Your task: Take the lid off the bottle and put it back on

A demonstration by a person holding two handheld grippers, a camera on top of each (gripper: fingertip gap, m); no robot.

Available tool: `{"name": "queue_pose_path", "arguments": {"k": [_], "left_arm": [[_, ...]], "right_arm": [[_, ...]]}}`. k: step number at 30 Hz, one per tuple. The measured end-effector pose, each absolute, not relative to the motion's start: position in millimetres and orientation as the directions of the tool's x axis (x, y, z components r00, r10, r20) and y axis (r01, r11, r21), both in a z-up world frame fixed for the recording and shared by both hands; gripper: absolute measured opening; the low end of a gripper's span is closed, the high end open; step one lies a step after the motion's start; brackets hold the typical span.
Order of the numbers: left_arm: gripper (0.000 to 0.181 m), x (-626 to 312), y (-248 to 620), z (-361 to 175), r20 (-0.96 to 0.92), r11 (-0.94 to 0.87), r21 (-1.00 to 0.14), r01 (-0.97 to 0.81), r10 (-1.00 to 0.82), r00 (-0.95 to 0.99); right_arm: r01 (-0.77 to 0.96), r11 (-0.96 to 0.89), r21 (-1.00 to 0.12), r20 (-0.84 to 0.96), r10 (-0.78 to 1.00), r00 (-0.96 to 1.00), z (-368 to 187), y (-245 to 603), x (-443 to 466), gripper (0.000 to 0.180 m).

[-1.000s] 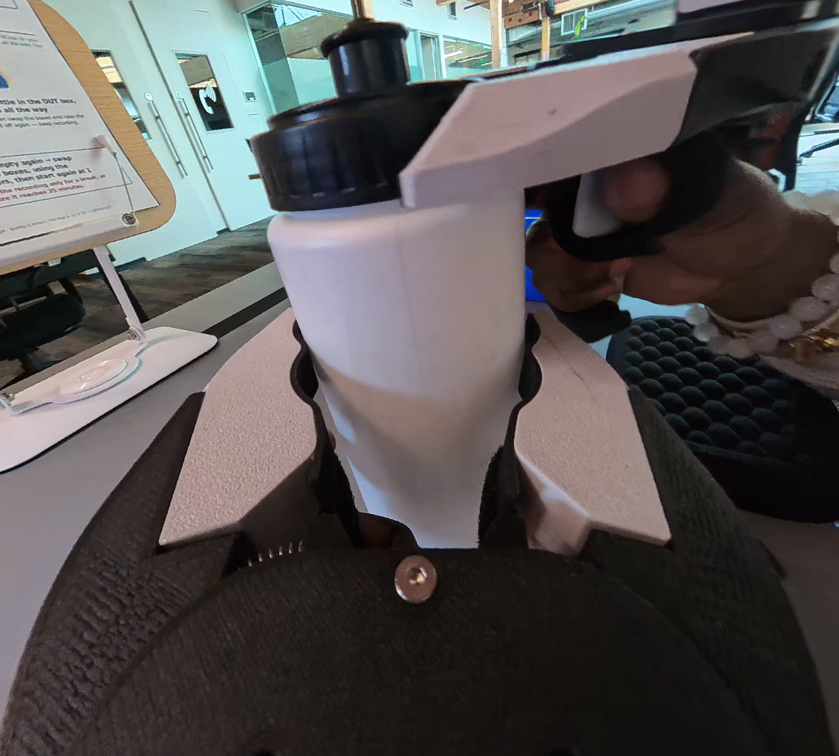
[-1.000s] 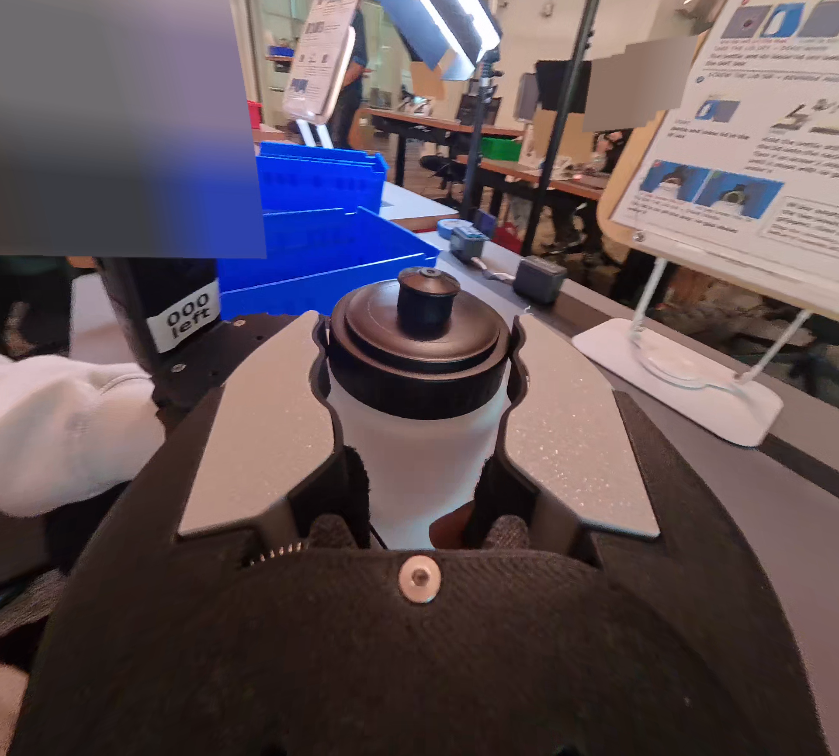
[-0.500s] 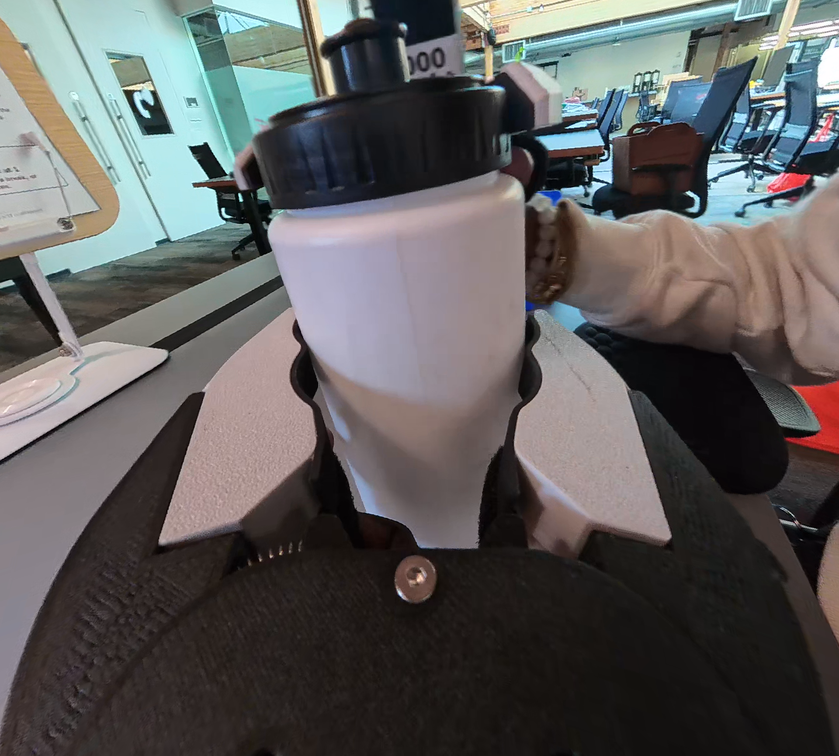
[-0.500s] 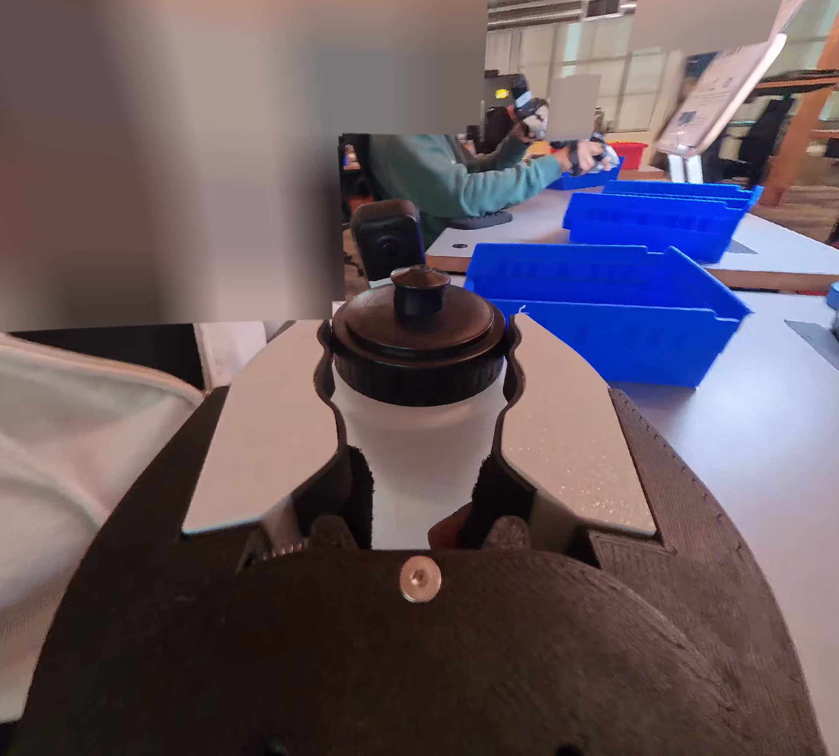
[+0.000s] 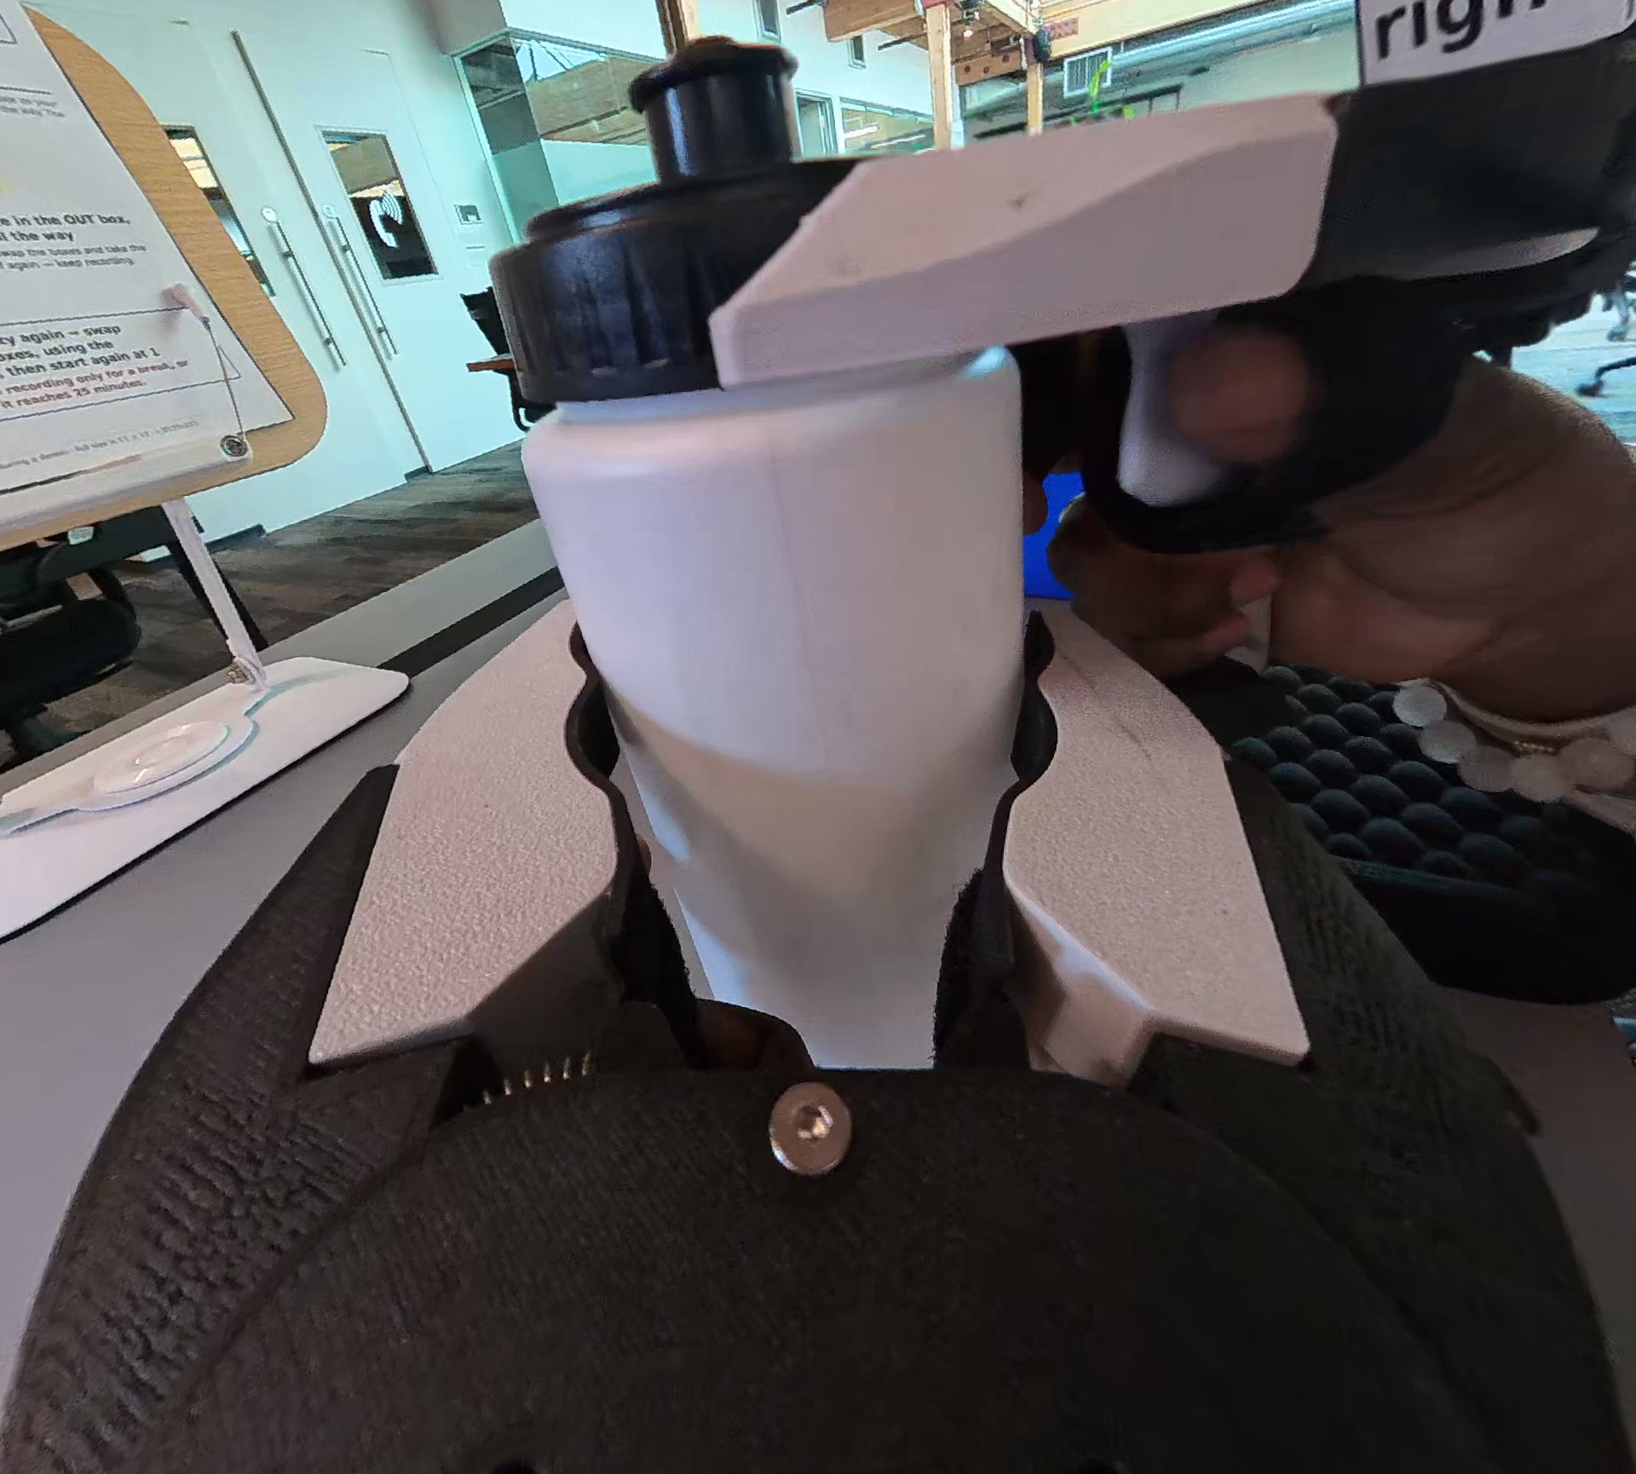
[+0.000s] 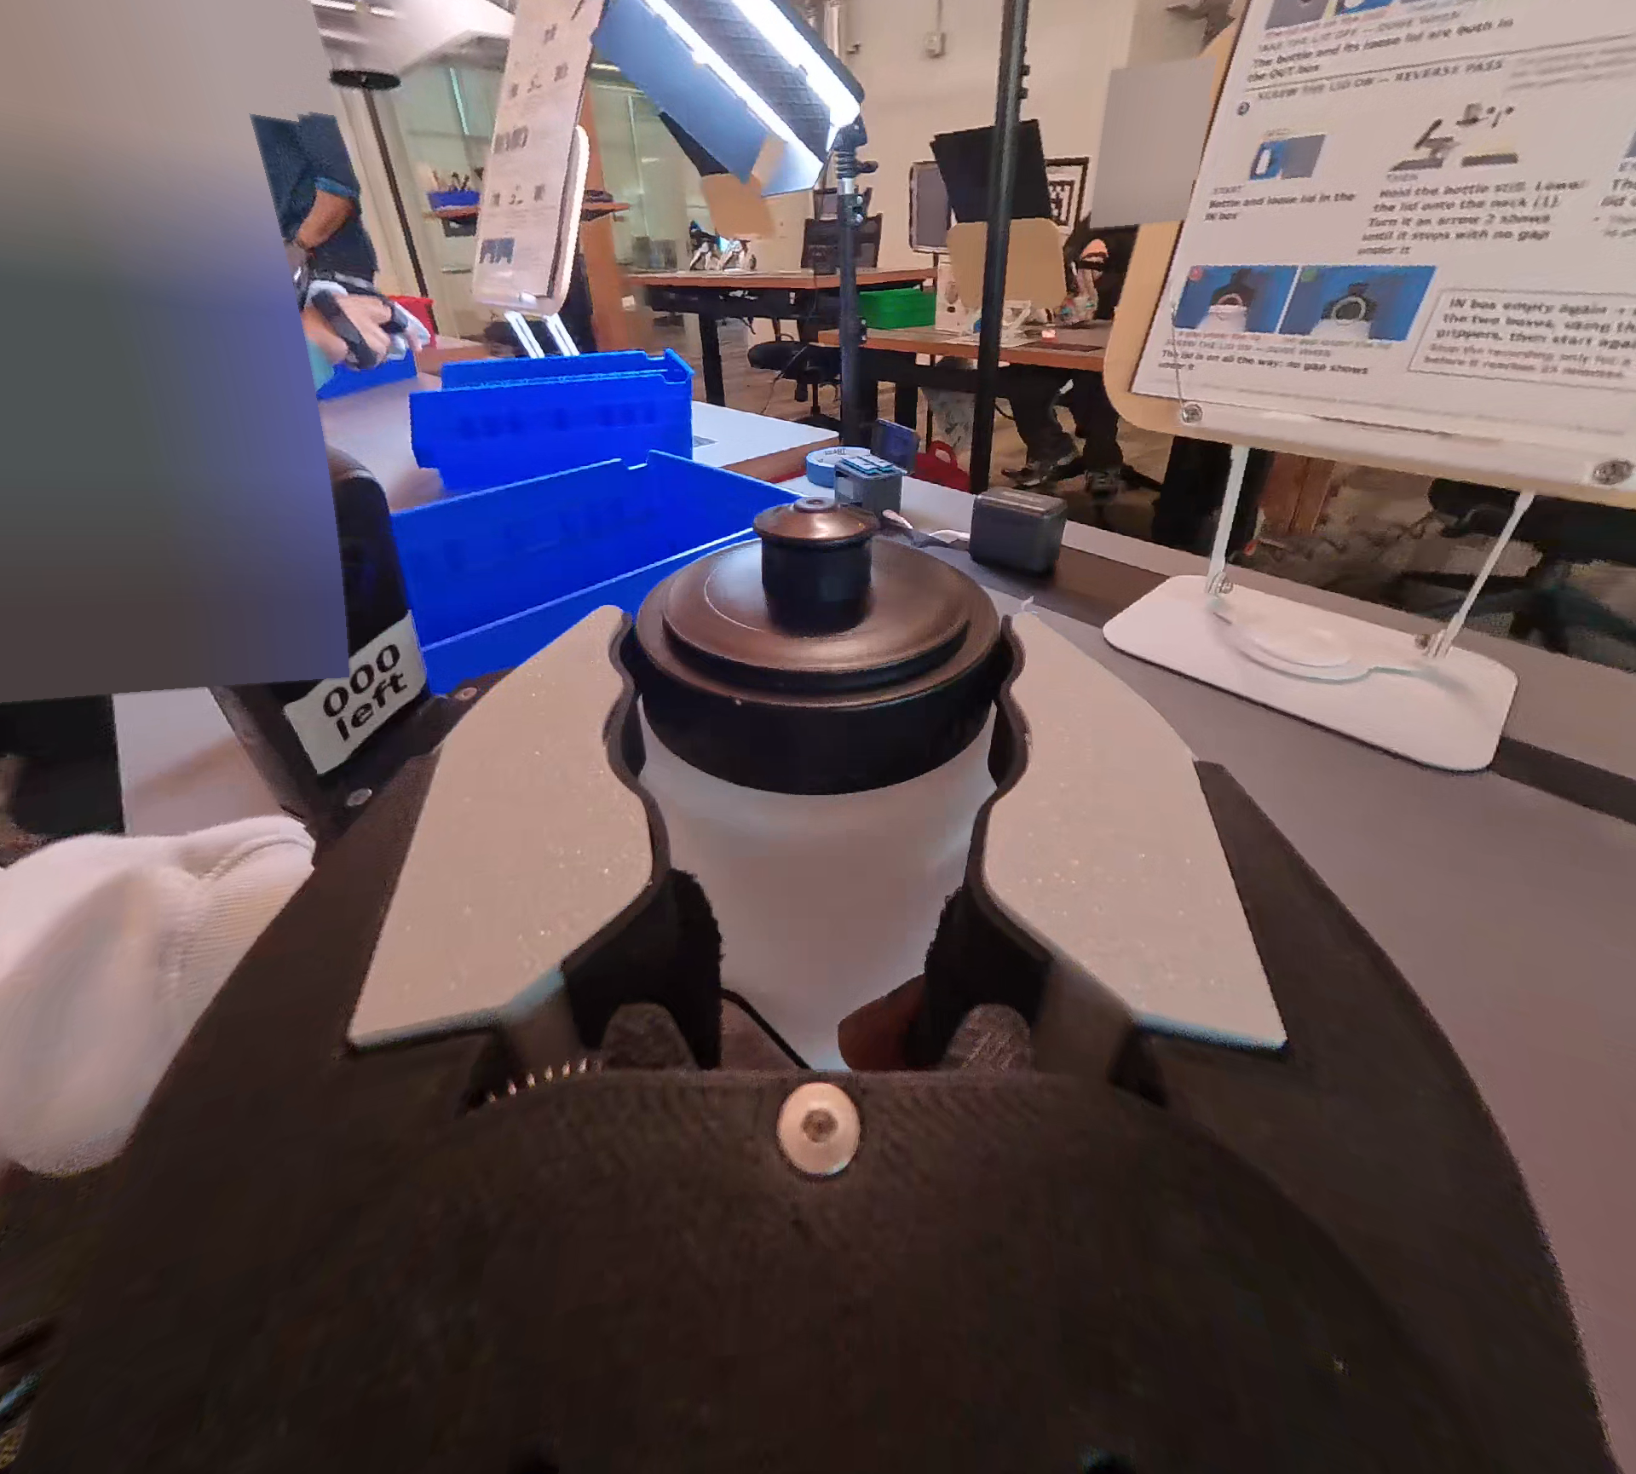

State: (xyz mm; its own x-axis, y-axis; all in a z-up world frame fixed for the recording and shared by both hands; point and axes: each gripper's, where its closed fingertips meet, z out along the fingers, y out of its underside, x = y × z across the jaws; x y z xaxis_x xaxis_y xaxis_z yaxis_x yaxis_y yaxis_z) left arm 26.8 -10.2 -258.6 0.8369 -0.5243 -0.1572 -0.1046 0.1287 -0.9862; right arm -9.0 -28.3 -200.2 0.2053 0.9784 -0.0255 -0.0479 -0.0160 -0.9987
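Grey table (image 6: 1381,883), smooth white bottle (image 5: 788,635), ribbed blk lid (image 5: 620,316)

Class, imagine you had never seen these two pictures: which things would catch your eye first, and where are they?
First, the white bottle standing upright in the middle of both views, its body clamped by the left gripper. Next, its black ribbed lid with a pull spout on top, gripped at the sides by the right gripper. Behind it, bright blue bins sit on the table.
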Motion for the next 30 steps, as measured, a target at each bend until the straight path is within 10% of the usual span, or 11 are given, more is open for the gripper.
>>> {"name": "queue_pose_path", "arguments": {"k": [7, 15, 30], "left_arm": [[0.089, 31, -17, -259, -0.16, 0.131, -0.986, -0.102, -0.591, 0.791], [0.089, 40, -22, -258, -0.117, 0.125, -0.991, -0.044, -0.666, 0.737], [0.09, 27, -12, -258, -0.157, 0.148, -0.985, -0.091, -0.536, 0.83]], "right_arm": [[0.016, -0.009, -1.0, -0.013, 0.976, -0.215, -202, -42, -7, 0.076], [0.026, -0.088, -0.996, -0.07, 0.543, -0.837, -199, -59, 8, 0.076], [-0.14, -0.017, -0.99, -0.029, 0.996, 0.079, -185, -39, 0, 0.096]]}}
